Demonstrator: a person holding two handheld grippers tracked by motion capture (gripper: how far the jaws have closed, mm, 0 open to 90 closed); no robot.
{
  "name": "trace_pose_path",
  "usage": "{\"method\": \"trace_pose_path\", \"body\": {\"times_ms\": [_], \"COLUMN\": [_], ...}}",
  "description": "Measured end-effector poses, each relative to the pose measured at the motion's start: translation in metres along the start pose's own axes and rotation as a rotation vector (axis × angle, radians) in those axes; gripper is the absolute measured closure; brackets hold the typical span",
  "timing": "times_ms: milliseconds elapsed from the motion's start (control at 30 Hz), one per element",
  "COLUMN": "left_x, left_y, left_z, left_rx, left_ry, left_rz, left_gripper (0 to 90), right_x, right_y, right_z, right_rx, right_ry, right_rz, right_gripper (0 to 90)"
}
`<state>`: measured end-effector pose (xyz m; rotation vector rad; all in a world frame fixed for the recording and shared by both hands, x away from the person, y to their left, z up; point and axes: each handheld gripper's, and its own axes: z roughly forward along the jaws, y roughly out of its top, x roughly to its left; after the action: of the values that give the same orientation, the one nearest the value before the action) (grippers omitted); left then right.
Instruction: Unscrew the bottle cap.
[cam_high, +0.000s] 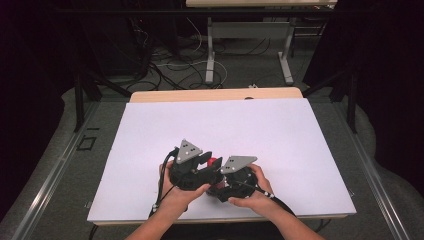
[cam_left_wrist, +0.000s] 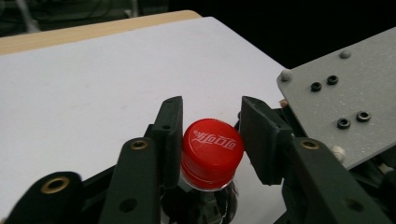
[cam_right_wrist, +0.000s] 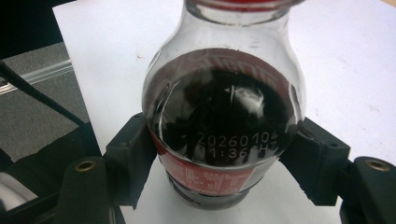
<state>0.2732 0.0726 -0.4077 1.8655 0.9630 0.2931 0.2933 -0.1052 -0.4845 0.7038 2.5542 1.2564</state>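
Observation:
A small glass cola bottle (cam_right_wrist: 224, 116) holds dark drink and carries a red label and a printed date code. My right gripper (cam_right_wrist: 224, 158) is shut on its round body, one pad on each side, and keeps it just above the white sheet (cam_right_wrist: 355, 70). The bottle's red cap (cam_left_wrist: 212, 151) sits between the jaws of my left gripper (cam_left_wrist: 211, 105); the left pad touches the cap, the right pad stands a hair off it. In the high view both grippers meet near the table's front, left gripper (cam_high: 209, 166) and right gripper (cam_high: 221, 186), with the cap (cam_high: 213, 161) between them.
The right gripper's grey three-cornered plate (cam_left_wrist: 345, 98) fills the right of the left gripper view. The white sheet (cam_high: 225, 120) covers the wooden table (cam_high: 215, 94). Beyond the far edge stand table legs and loose cables (cam_high: 170, 65) on the floor.

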Motion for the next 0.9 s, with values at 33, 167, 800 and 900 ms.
{"method": "trace_pose_path", "body": {"times_ms": [33,167,800,900], "left_x": [0.003,0.02,0.046,0.04], "left_y": [0.001,0.006,0.005,0.005], "left_z": [-0.001,-0.008,-0.004,-0.005], "left_rx": [-0.02,-0.015,0.081,0.074], "left_ry": [-0.024,-0.131,-0.405,-0.35], "left_rz": [0.008,0.089,0.298,0.29], "left_gripper": [53.3,43.6,60.9,61.4], "right_x": [0.0,0.0,0.005,0.004], "right_y": [0.0,0.0,0.002,0.001], "right_z": [-0.001,-0.001,0.0,0.0], "right_rx": [0.002,-0.014,-0.002,-0.001], "right_ry": [0.007,0.015,0.08,0.073], "right_rz": [0.0,0.0,-0.041,-0.035], "right_gripper": [30.2,30.2,30.2,30.2]}}
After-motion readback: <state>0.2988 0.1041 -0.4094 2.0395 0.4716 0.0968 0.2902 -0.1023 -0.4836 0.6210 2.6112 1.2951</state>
